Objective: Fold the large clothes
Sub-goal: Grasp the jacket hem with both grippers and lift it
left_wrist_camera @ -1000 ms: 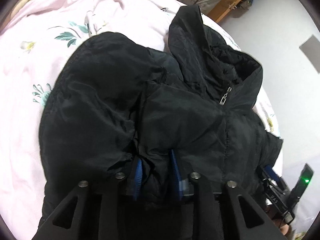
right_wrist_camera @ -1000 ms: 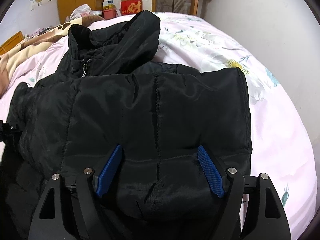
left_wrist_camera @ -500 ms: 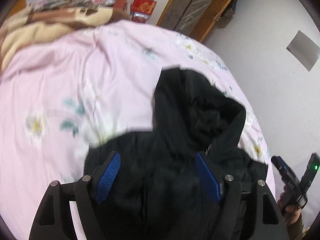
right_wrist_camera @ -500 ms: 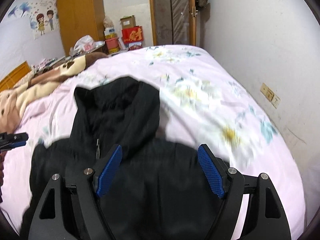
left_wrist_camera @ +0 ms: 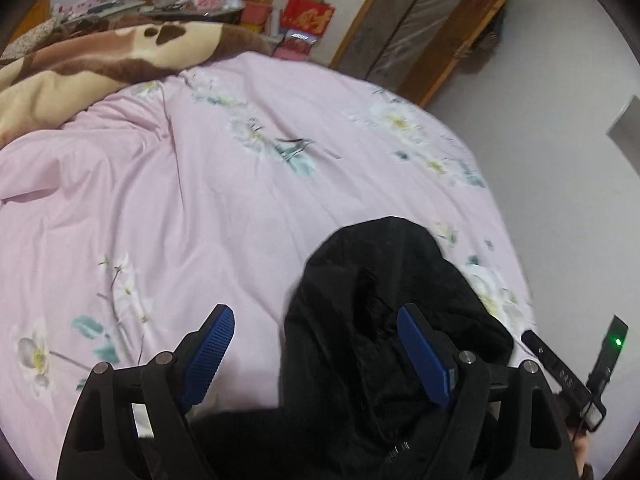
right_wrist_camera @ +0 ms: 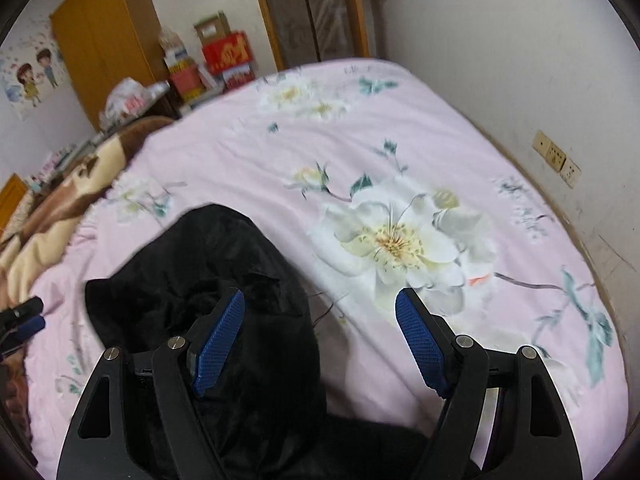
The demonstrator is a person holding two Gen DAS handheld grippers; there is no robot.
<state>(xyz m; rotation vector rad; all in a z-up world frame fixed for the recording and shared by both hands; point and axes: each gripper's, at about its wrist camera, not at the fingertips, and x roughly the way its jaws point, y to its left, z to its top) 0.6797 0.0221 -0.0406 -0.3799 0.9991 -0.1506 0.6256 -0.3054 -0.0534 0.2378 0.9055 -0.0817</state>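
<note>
The only writing I can make out is a gold character on the red box (left_wrist_camera: pixel 311 19) stacked by the far wall, too blurred to name; in the right wrist view the same red box (right_wrist_camera: pixel 229 53) sits under a brown carton, its lettering just as smeared. A cartoon sticker (right_wrist_camera: pixel 34 76) of two children is on the wall beside the yellow wardrobe (right_wrist_camera: pixel 105 42).

The black jacket (left_wrist_camera: pixel 384 320) lies on the bed's pink flowered sheet (left_wrist_camera: pixel 168 200), near the edge where I stand. It is puffy, matte and creased, its hood end pointing up the bed and its body running under both tools. From the right wrist view the jacket (right_wrist_camera: pixel 224 280) shows as a dark, rumpled mound on the left half of the picture, with a big white flower print just beside it on the sheet (right_wrist_camera: pixel 400 152).

The left tongs (left_wrist_camera: pixel 316 354) stand wide apart, blue pads facing each other, gripping nothing; the right pad hangs over the jacket, the left over bare sheet. The right tongs (right_wrist_camera: pixel 320 342) are likewise spread wide and empty, left pad above the jacket. A brown and cream blanket (left_wrist_camera: pixel 88 56) is heaped at the far side.
</note>
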